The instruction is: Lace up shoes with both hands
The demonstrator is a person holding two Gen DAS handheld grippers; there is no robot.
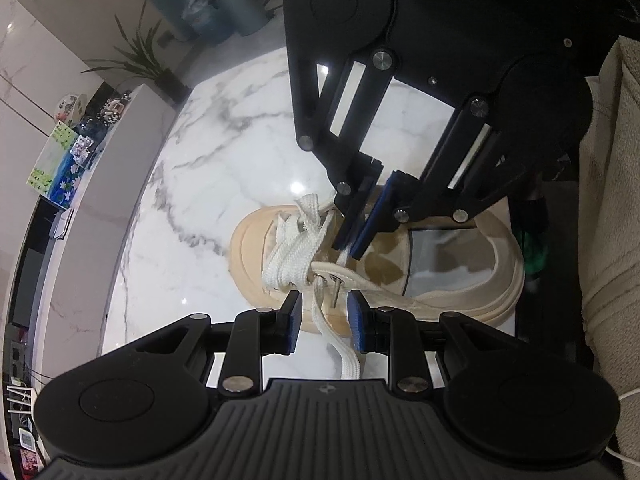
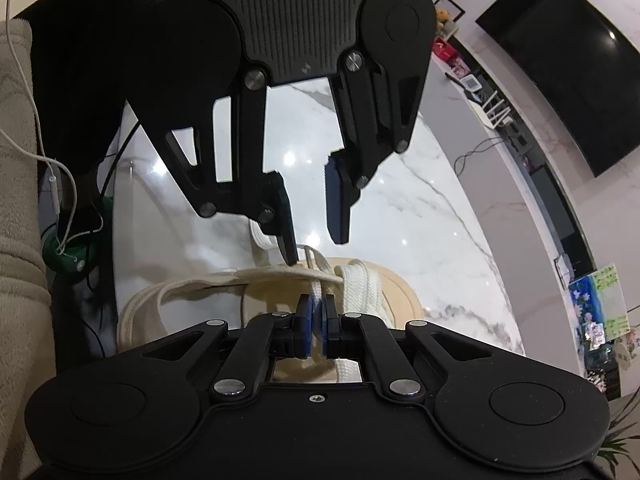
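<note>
A beige canvas shoe (image 1: 248, 256) lies on the white marble table (image 1: 224, 152), toe pointing left in the left wrist view. White flat laces (image 1: 292, 256) cross its front. My right gripper (image 2: 318, 312) is shut on a strand of lace (image 2: 317, 290) over the shoe's tongue; from the left wrist it shows as the upper gripper (image 1: 346, 250). My left gripper (image 1: 325, 320) is open beside the shoe's near side. A loose lace strand (image 1: 320, 312) runs between its blue pads without being pressed. A thin metal tip (image 1: 335, 286) sticks out by an eyelet.
A beige towel-like fabric (image 1: 612, 200) borders the table on one side, with a green object (image 1: 534, 248) and a white cable (image 2: 40, 152) near it. A low sideboard with pictures (image 1: 60, 168) runs beyond the table's far edge. A dark screen (image 2: 560, 64) hangs on the wall.
</note>
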